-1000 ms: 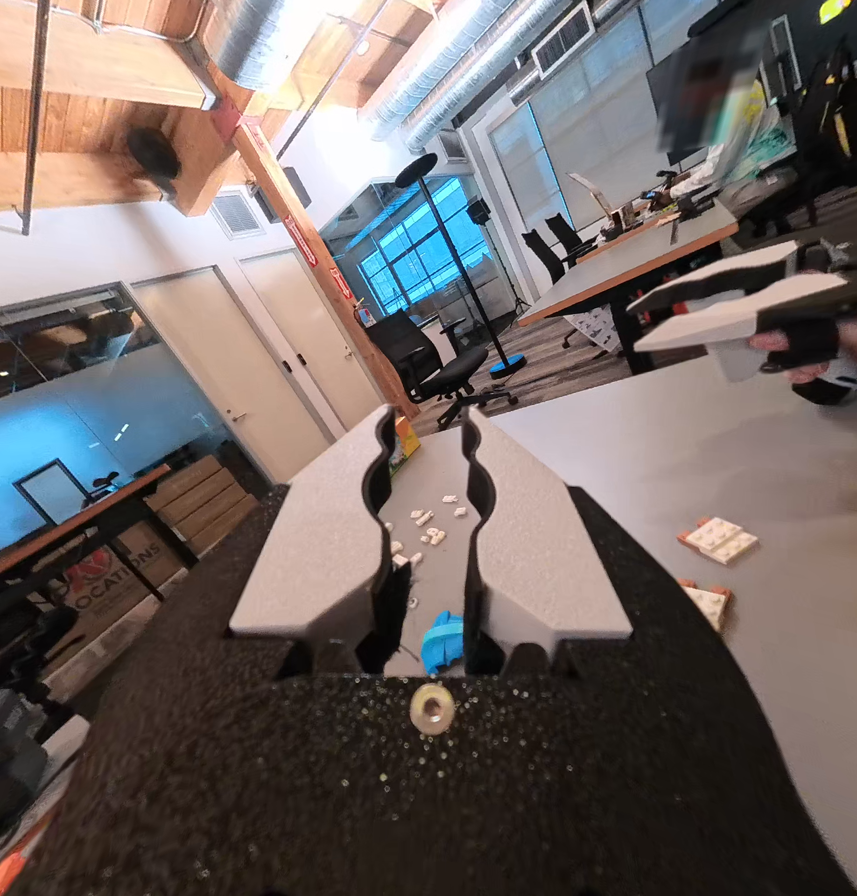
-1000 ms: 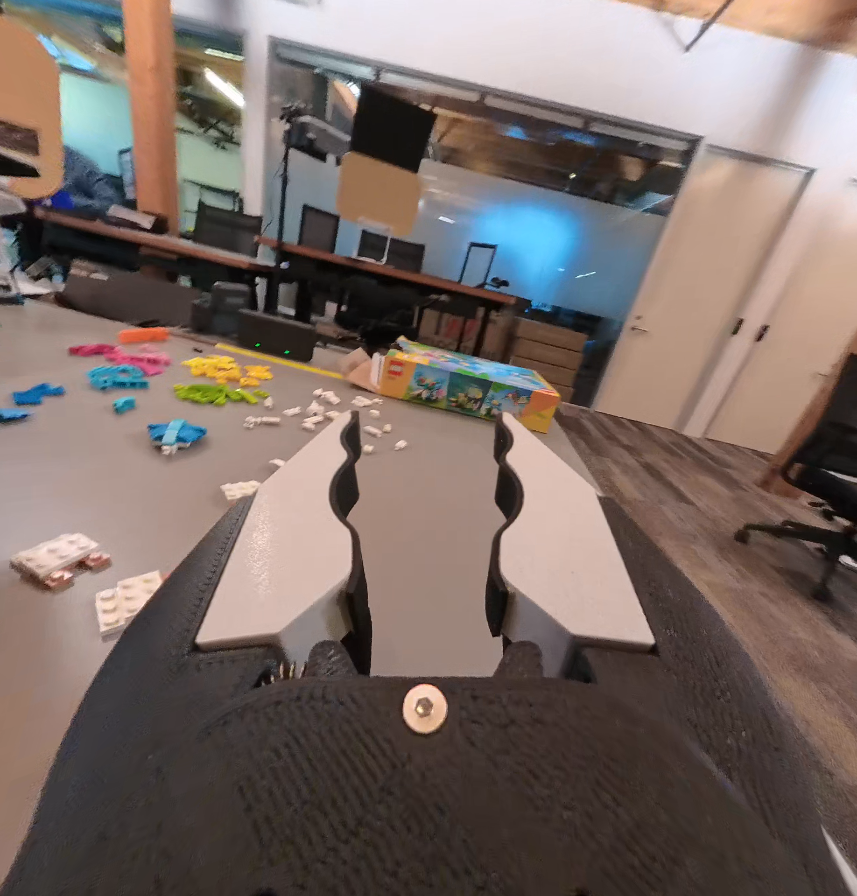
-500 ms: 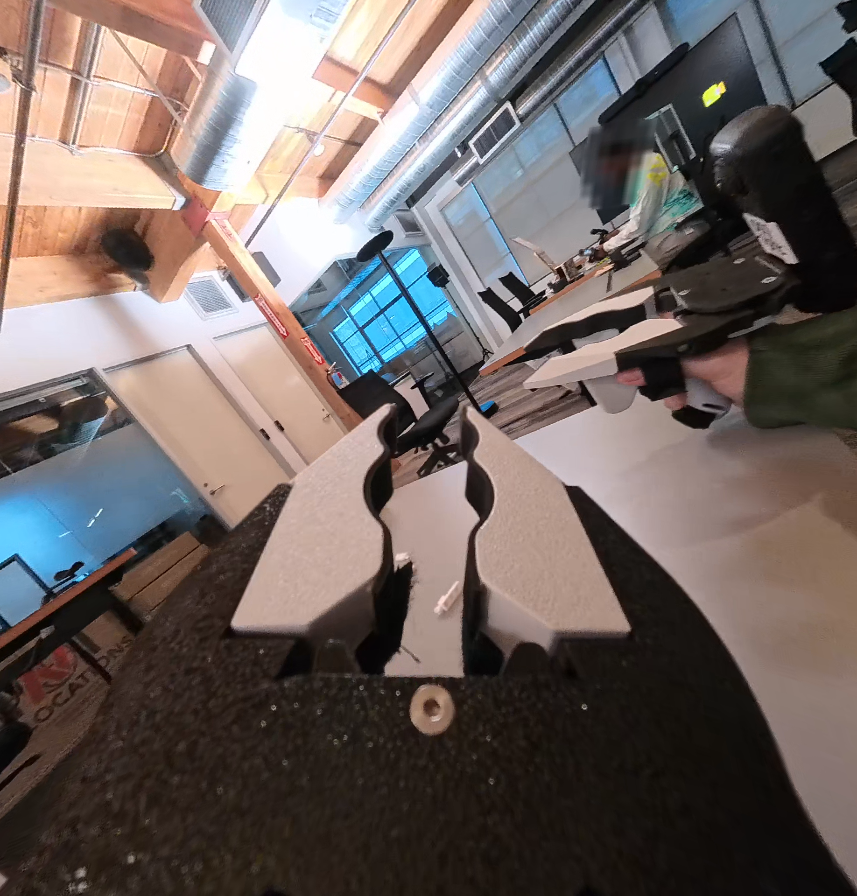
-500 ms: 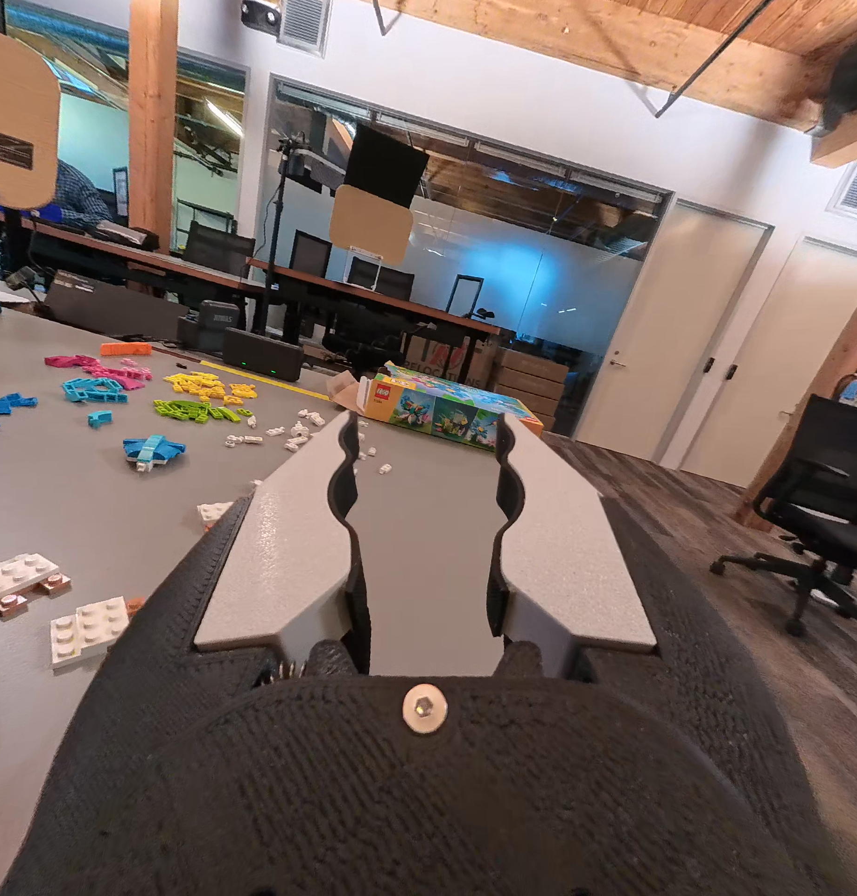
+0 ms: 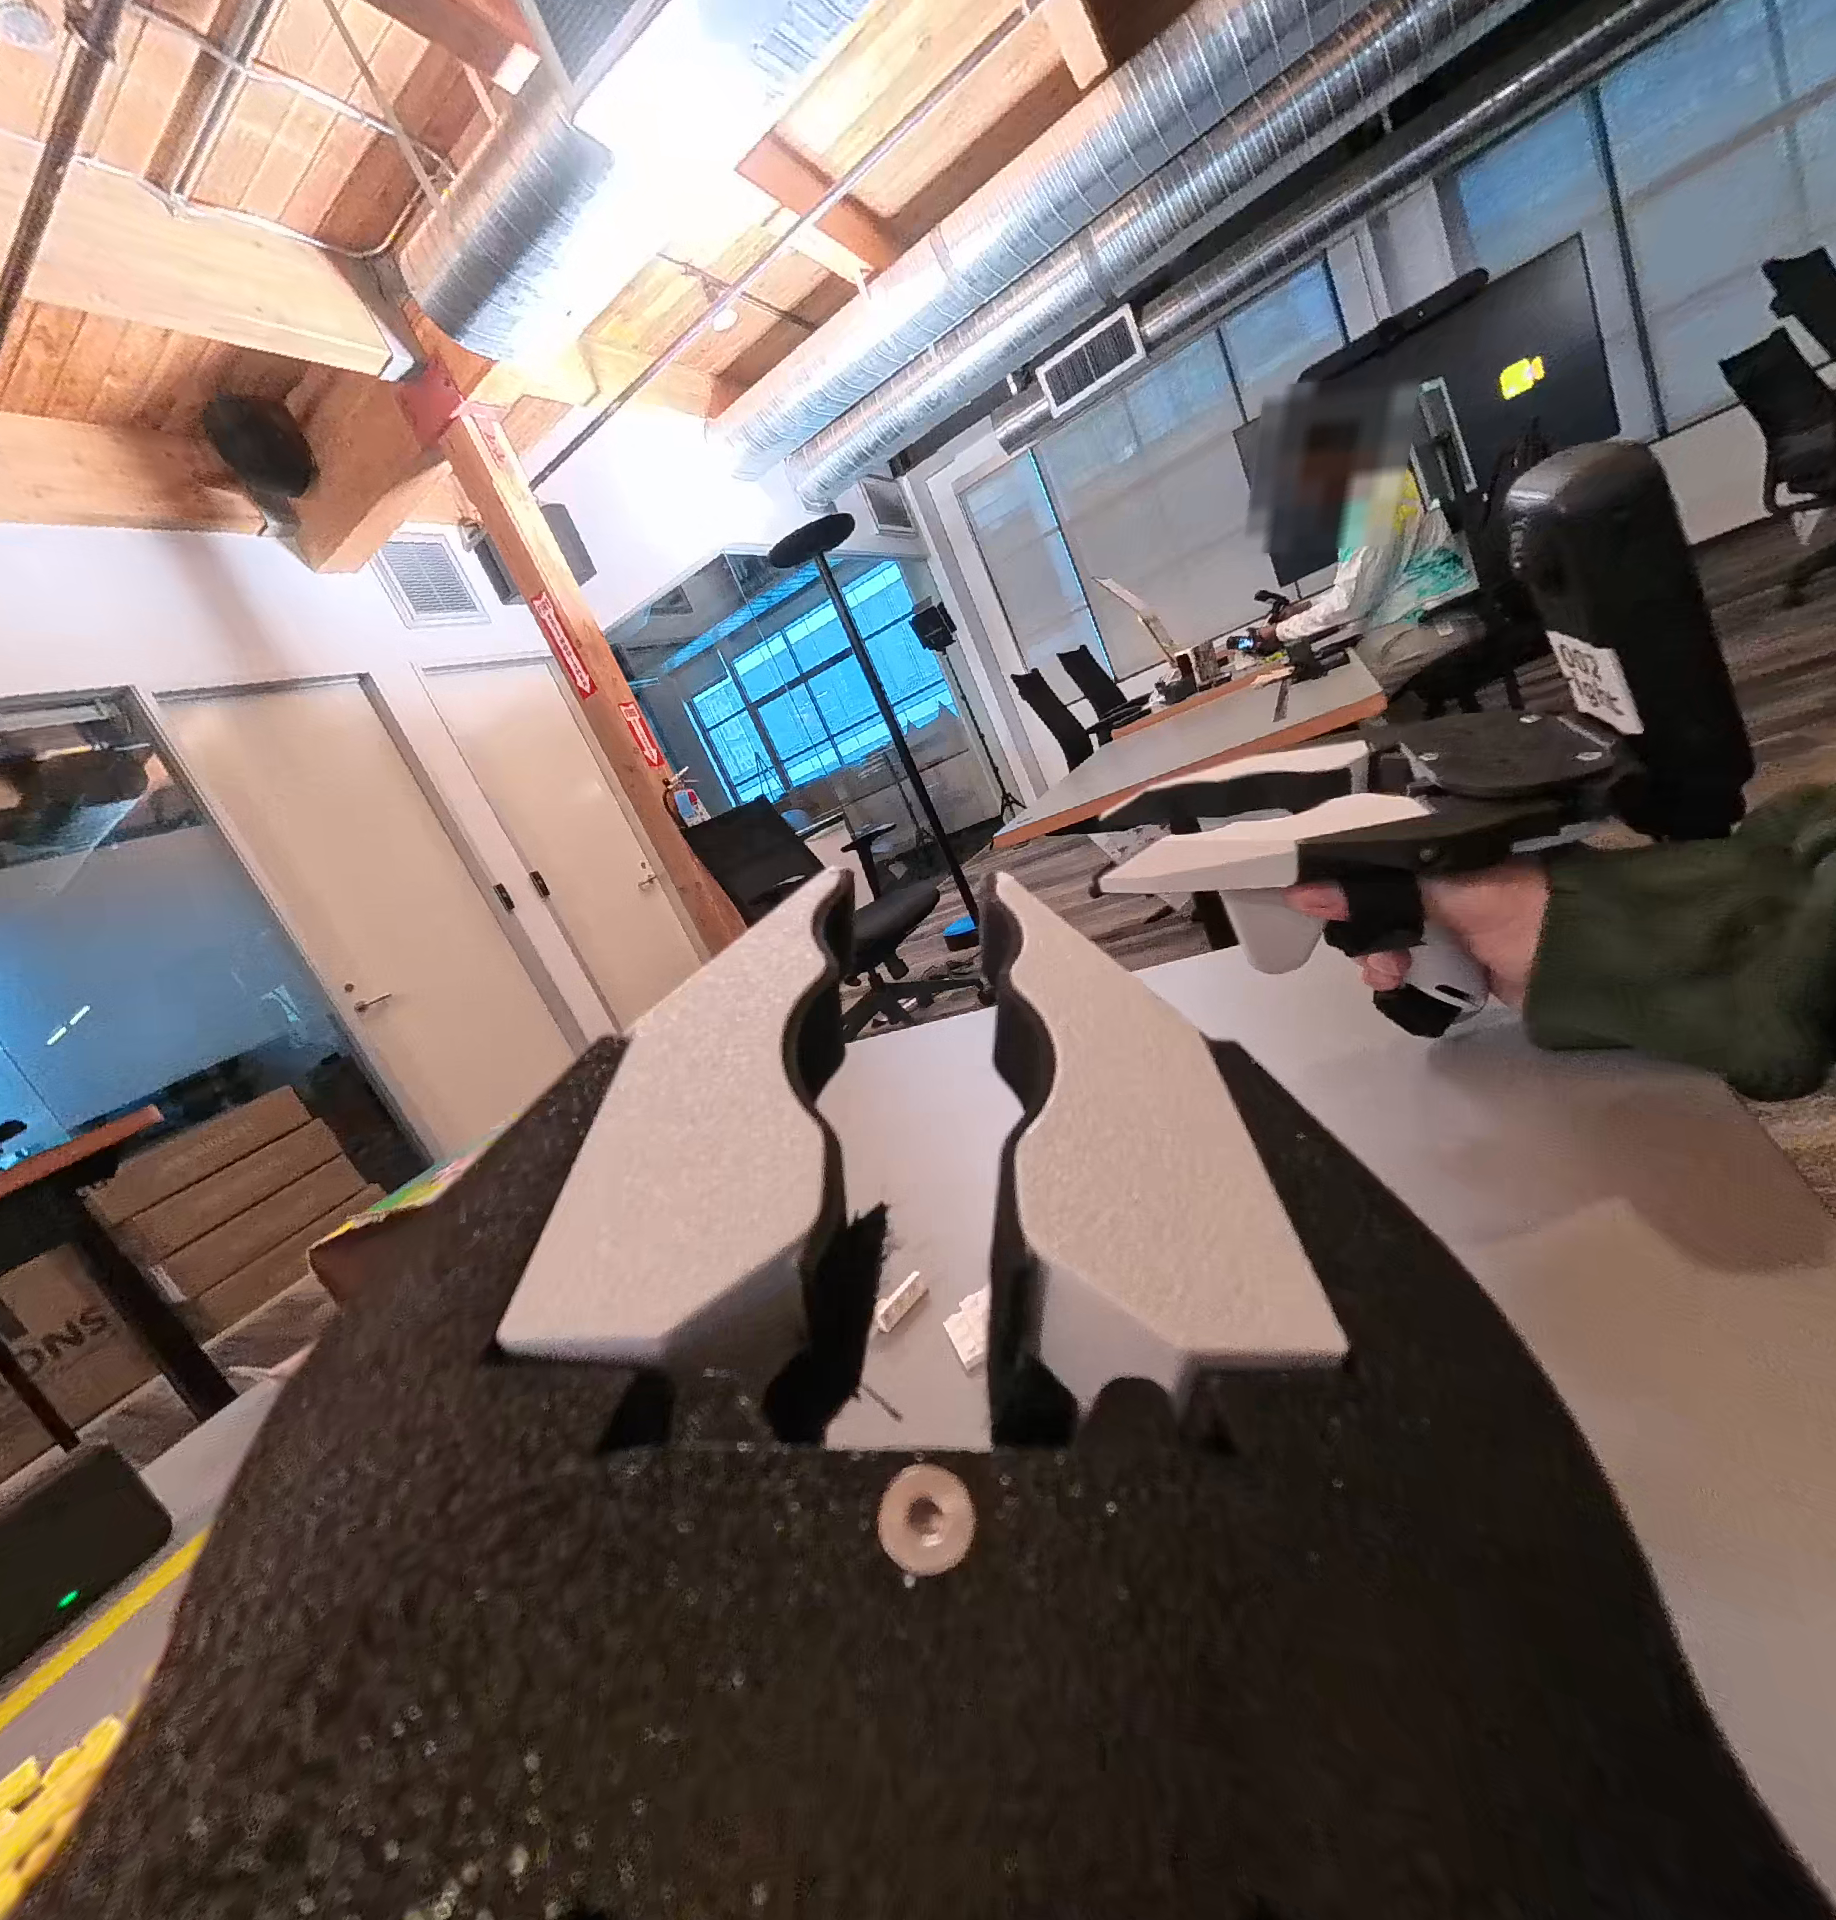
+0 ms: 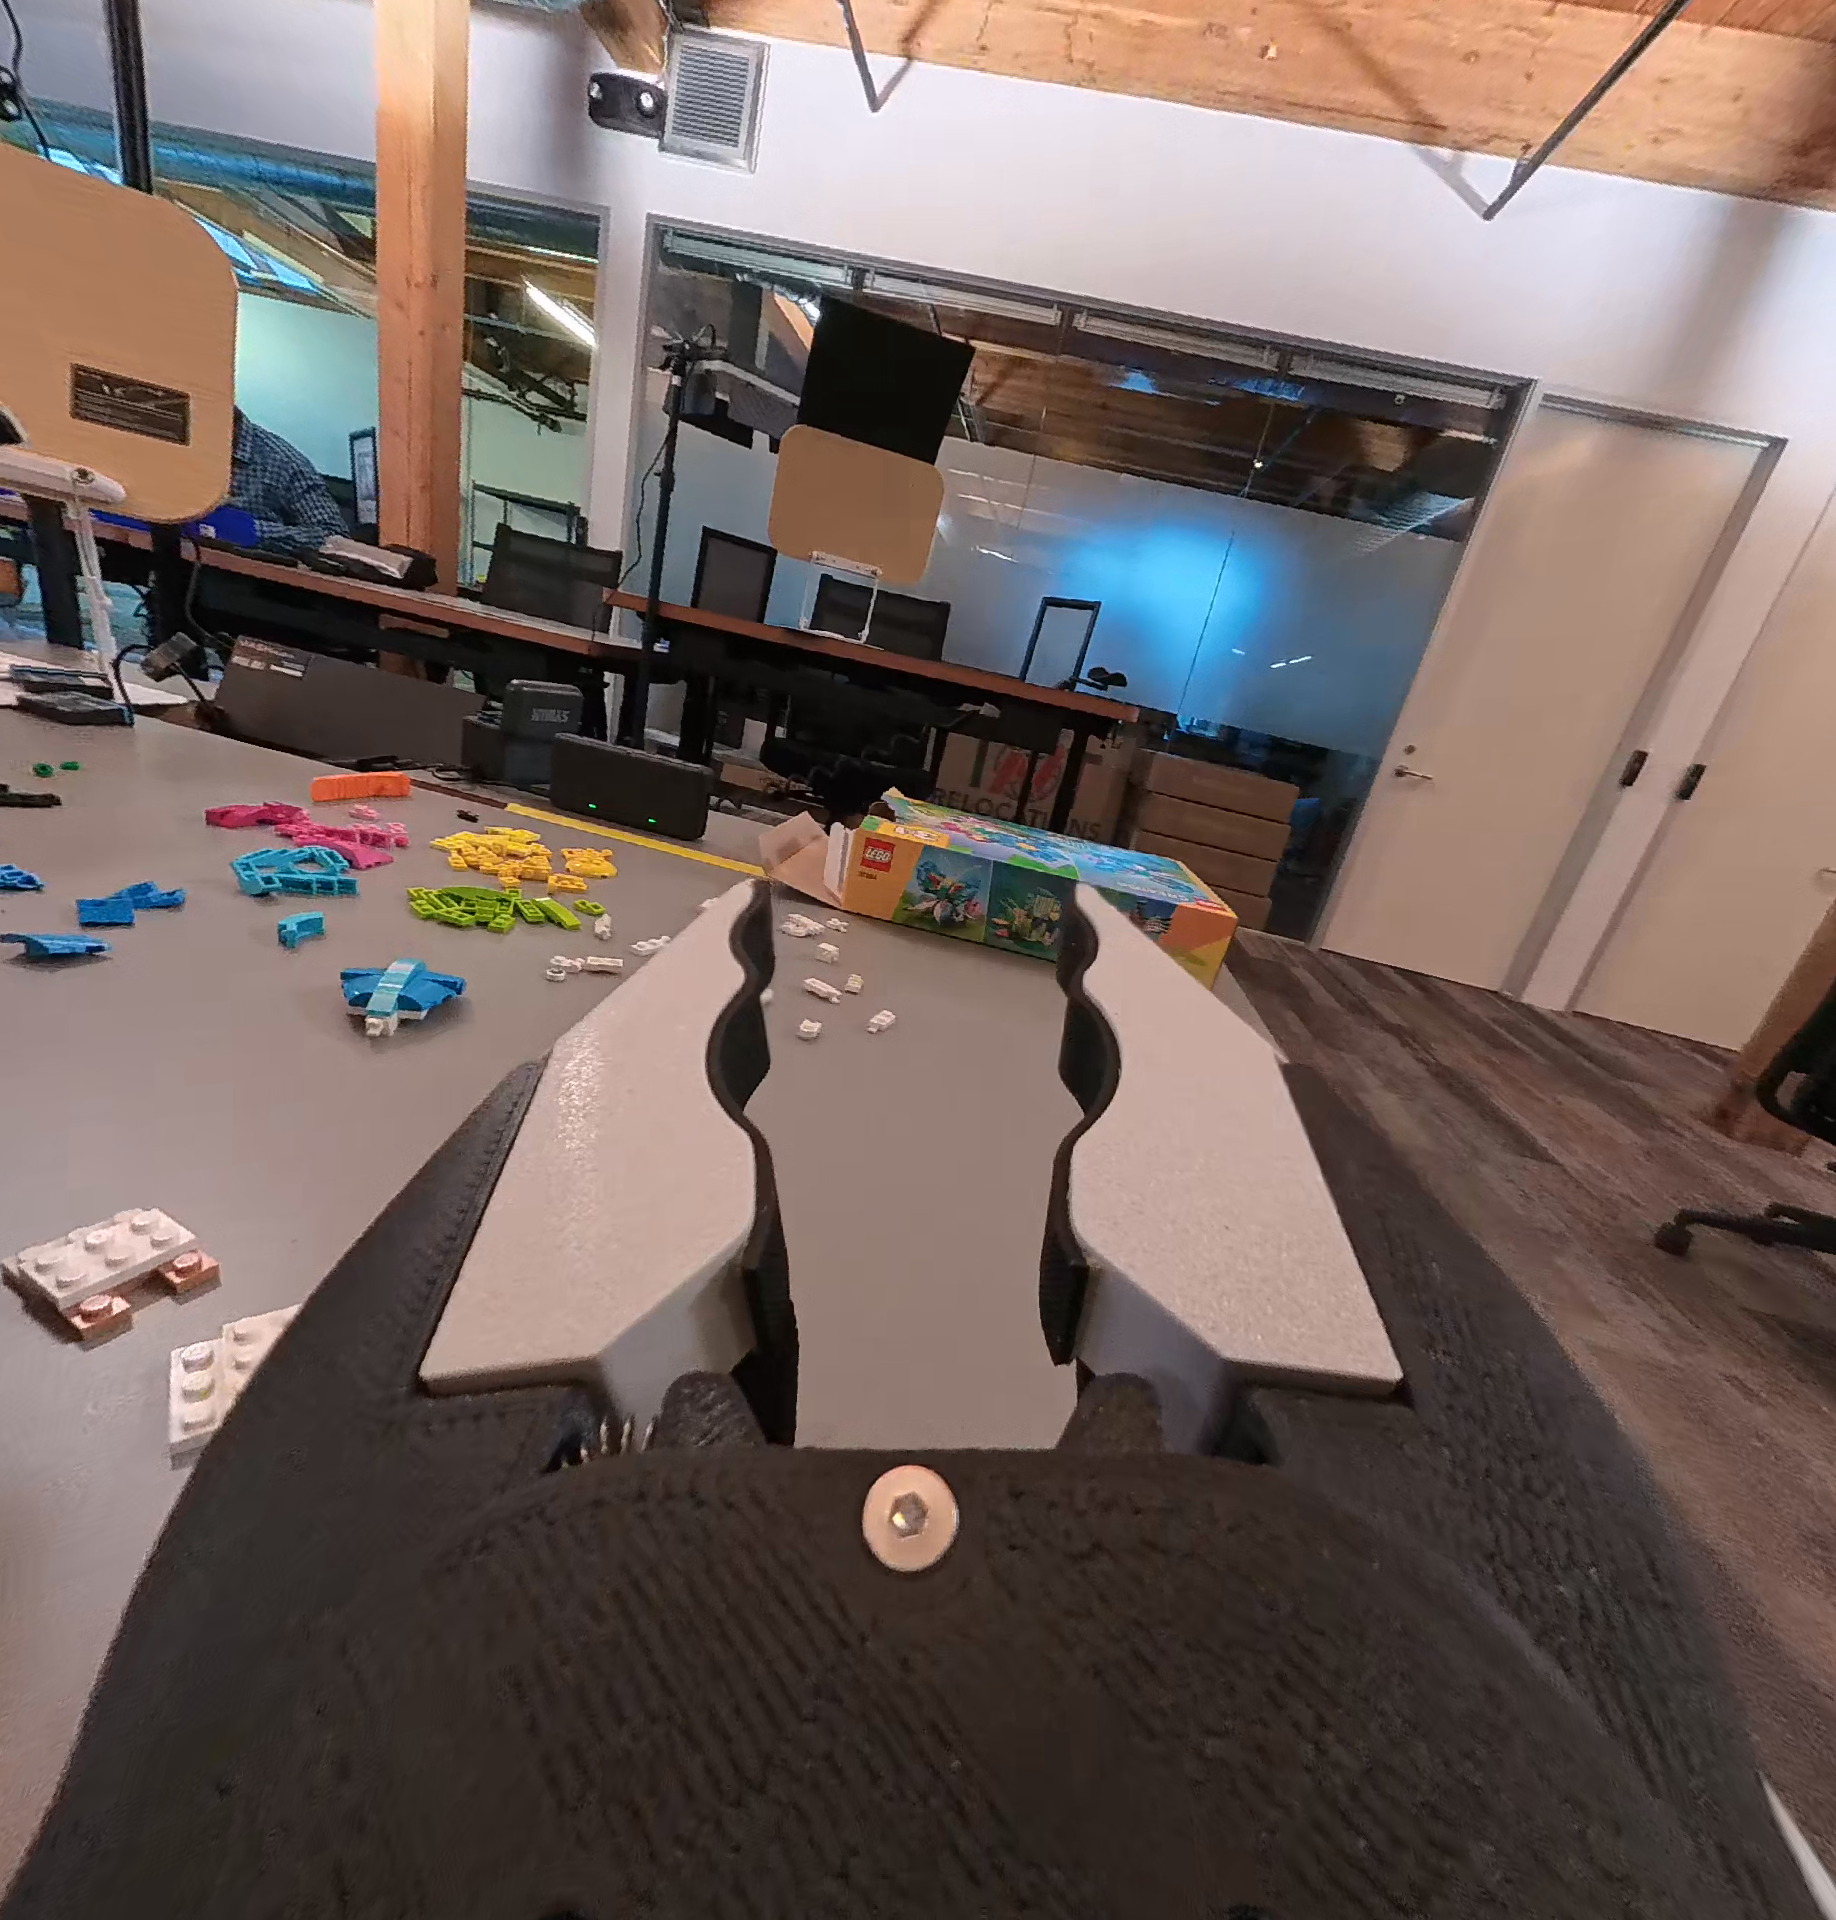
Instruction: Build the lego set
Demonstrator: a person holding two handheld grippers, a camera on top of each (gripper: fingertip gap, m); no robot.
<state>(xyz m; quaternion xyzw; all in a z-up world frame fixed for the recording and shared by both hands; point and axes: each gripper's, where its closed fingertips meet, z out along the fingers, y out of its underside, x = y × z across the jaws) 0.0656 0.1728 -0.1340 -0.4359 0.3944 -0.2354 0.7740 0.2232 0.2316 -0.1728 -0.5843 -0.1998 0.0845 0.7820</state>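
My left gripper [image 5: 919, 883] is open with a narrow gap and holds nothing; it is raised above the grey table [image 5: 1516, 1247], pointing out over its far edge. Two small white bricks [image 5: 903, 1299] lie on the table below its fingers. My right gripper [image 6: 919, 894] is wide open and empty above the table. It also shows in the left wrist view [image 5: 1111, 852], held in a hand with a green sleeve. Small white pieces [image 6: 820, 987] lie scattered ahead of it, and a colourful toy box [image 6: 1028, 883] lies beyond them.
Left of the right gripper lie a blue brick assembly [image 6: 400, 987], white plates on brown bricks [image 6: 103, 1262], and sorted piles of green [image 6: 488, 904], yellow [image 6: 519, 852], pink [image 6: 311, 826] and cyan [image 6: 290, 873] pieces. A black case [image 6: 628, 795] stands at the table's far edge. Office chairs and floor lie to the right.
My left gripper has tilted up and swung; the blue assembly and scattered white pieces left its view, and its jaws narrowed slightly. My right gripper rose a little, still open.
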